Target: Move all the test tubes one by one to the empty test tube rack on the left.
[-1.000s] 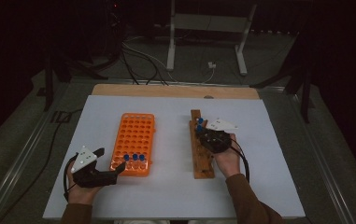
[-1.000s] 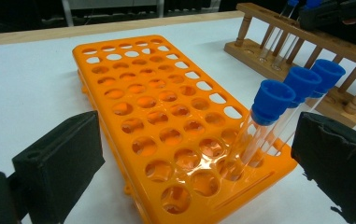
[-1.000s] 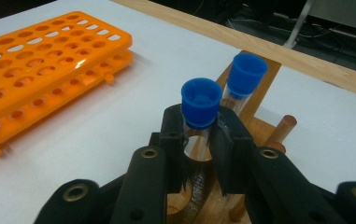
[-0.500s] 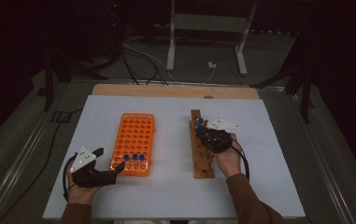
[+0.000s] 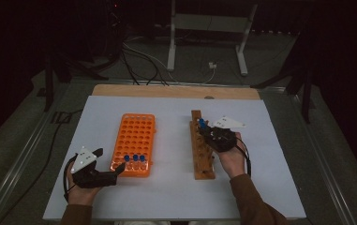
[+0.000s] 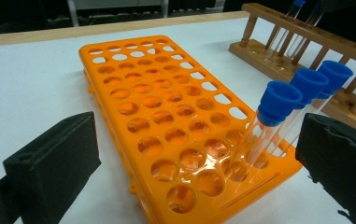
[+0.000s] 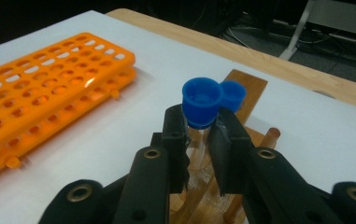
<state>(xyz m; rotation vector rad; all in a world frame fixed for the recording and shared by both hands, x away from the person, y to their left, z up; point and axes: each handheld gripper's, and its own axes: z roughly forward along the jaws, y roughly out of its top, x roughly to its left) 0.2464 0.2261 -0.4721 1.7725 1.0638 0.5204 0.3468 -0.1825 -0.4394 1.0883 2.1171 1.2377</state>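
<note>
My right gripper (image 5: 204,129) hovers over the far half of the wooden rack (image 5: 198,159), shut on a clear test tube with a blue cap (image 7: 202,100). The tube stands upright between the pads, just below its cap. A second blue-capped tube (image 7: 234,95) stands right behind it in the wooden rack (image 7: 249,91). My left gripper (image 5: 108,161) rests open at the near left corner of the orange rack (image 5: 136,131), with nothing between its pads (image 6: 54,158). Three blue-capped tubes (image 6: 302,88) stand in the near row of the orange rack (image 6: 157,98).
A white sheet (image 5: 167,197) covers the table, and a wooden strip (image 5: 167,91) runs along its far edge. Beyond the table are cables and a metal stand (image 5: 204,28) on the dark floor. The two racks lie side by side with a gap between them.
</note>
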